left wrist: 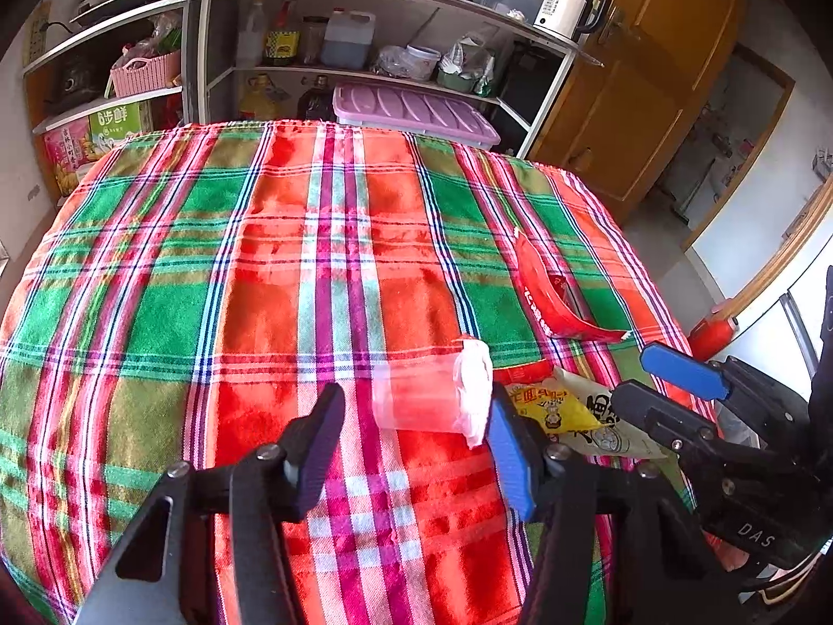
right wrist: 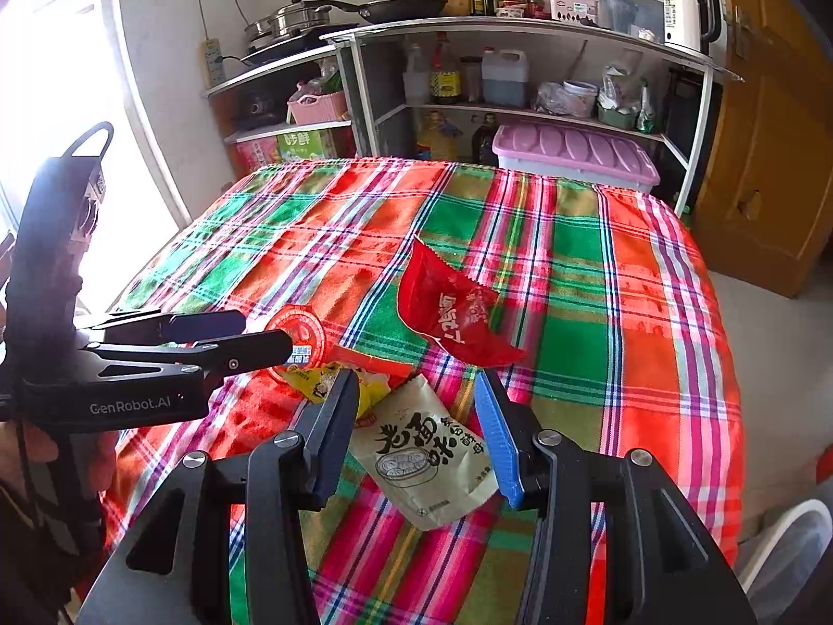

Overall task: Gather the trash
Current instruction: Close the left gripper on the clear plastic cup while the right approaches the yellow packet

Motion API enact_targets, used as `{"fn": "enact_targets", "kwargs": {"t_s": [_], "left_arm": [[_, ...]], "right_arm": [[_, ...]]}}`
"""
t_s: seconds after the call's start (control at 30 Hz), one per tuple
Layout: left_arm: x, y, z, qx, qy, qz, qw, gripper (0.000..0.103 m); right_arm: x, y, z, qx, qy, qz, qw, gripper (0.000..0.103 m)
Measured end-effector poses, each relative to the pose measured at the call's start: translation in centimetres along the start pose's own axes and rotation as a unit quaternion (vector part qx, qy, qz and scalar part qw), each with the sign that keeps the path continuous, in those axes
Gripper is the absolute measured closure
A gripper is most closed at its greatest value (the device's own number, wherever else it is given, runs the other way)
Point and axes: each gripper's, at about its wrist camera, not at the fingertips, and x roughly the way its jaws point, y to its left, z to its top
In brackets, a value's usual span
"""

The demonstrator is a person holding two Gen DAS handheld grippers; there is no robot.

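A clear plastic cup (left wrist: 416,398) with white tissue (left wrist: 476,390) in its mouth lies on its side on the plaid tablecloth (left wrist: 208,260). My left gripper (left wrist: 416,401) straddles it, open: the blue pad (left wrist: 507,448) touches the tissue, the black finger (left wrist: 317,432) stands just clear. My right gripper (right wrist: 416,385) is open over a beige sachet (right wrist: 427,458) lying flat between its fingers. A yellow wrapper (right wrist: 325,385) and a red wrapper (right wrist: 458,312) lie close by. In the left wrist view the right gripper (left wrist: 632,372) hovers over the same wrappers (left wrist: 562,406).
A metal shelf (right wrist: 520,26) with bottles, pans and a kettle (right wrist: 687,10) stands beyond the table's far edge, with a purple-lidded box (right wrist: 572,156) below. A wooden door (right wrist: 770,156) is at the right. The left gripper (right wrist: 265,336) crosses in front of a red round lid (right wrist: 299,330).
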Motion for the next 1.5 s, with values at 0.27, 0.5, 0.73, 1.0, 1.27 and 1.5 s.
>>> {"fn": "enact_targets", "kwargs": {"t_s": [0.27, 0.5, 0.73, 1.0, 1.27, 1.5], "left_arm": [[-0.3, 0.5, -0.1, 0.0, -0.006, 0.004, 1.0, 0.061], [-0.9, 1.0, -0.2, -0.003, -0.013, 0.014, 0.9998, 0.061], [-1.1, 2.2, -0.2, -0.01, -0.015, 0.027, 0.9995, 0.061], [-1.3, 3.3, -0.3, -0.022, -0.016, 0.024, 0.9993, 0.061], [-1.3, 3.4, -0.3, -0.022, -0.016, 0.016, 0.9995, 0.061], [-1.5, 3.2, -0.4, -0.022, -0.018, 0.013, 0.9995, 0.061]], "right_arm": [[0.5, 0.9, -0.3, -0.016, 0.011, 0.006, 1.0, 0.056], [0.7, 2.0, -0.2, -0.029, 0.011, 0.029, 0.999, 0.056], [1.3, 3.2, -0.2, -0.05, 0.02, 0.051, 0.997, 0.056], [3.2, 4.2, -0.4, -0.068, 0.045, 0.037, 0.996, 0.056], [3.6, 4.3, -0.4, -0.064, 0.049, 0.022, 0.996, 0.056], [3.7, 4.6, -0.4, -0.071, 0.046, 0.015, 0.996, 0.069]]}}
